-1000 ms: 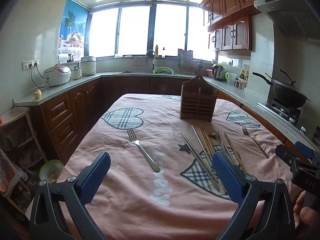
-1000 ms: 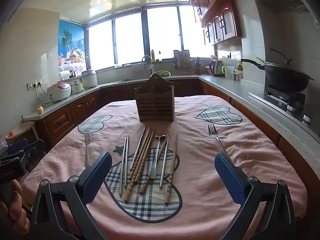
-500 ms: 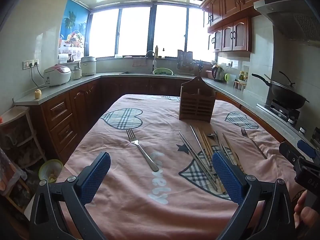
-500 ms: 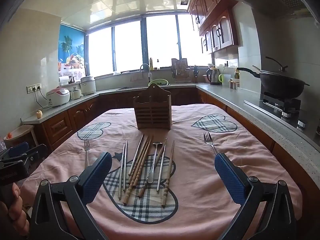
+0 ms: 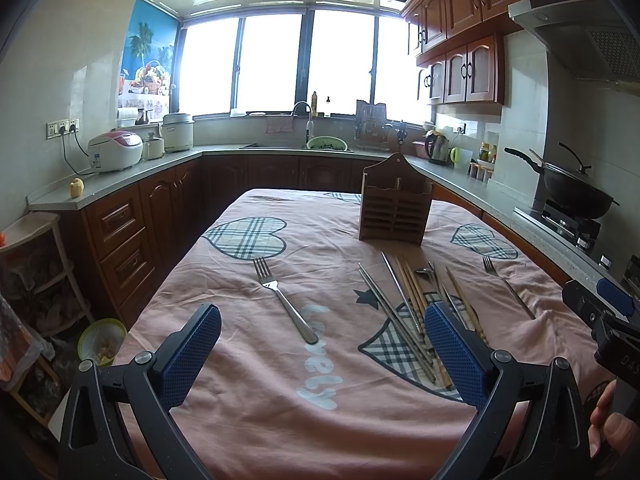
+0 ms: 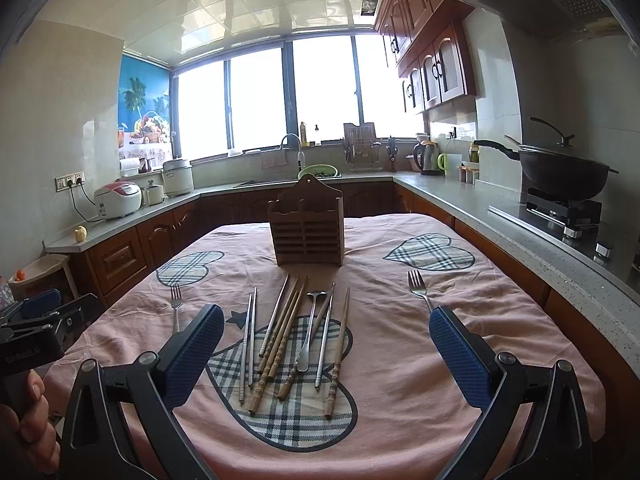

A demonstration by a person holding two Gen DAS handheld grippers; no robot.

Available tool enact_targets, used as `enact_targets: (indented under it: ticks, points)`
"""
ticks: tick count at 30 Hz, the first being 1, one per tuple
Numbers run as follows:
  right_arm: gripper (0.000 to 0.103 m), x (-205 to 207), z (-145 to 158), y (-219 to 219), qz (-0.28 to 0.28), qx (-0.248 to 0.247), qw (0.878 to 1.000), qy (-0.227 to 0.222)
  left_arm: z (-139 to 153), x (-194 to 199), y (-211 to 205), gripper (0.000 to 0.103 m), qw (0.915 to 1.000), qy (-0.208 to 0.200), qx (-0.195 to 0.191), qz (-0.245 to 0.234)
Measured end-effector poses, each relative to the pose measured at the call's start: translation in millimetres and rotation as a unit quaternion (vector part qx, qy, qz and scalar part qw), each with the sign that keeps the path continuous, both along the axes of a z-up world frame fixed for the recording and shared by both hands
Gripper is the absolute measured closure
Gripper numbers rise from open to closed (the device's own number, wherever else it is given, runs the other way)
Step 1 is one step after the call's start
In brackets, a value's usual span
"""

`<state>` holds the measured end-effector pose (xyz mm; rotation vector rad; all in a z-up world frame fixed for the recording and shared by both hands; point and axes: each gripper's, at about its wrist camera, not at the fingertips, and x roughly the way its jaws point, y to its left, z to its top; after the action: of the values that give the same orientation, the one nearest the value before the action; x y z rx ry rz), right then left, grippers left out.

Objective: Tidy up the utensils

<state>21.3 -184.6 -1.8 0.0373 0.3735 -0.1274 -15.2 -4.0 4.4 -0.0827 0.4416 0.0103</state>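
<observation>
Right wrist view, tongs (image 6: 326, 354) agape, chopsticks (image 6: 280, 340), wooden holder (image 6: 306, 232)

A black wok (image 6: 560, 174) sits on the stove; a rice cooker (image 5: 115, 151) stands on the counter (image 5: 132, 172)

Open tablecloth (image 6: 400, 360) lies between the chopstick cluster (image 6: 288, 336) and the right fork (image 6: 418, 290); the wooden utensil holder (image 6: 306, 232) stands upright behind, blocking the far approach.
</observation>
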Motion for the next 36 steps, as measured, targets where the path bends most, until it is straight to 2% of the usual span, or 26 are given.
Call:
enact_targets:
  ticks: [36]
  points:
    - [0.000,2.3,-4.4,4.7,0.008,0.001,1.000,0.003,-5.1,6.2,0.5,0.001,1.0000,0.005,-0.001,0.000]
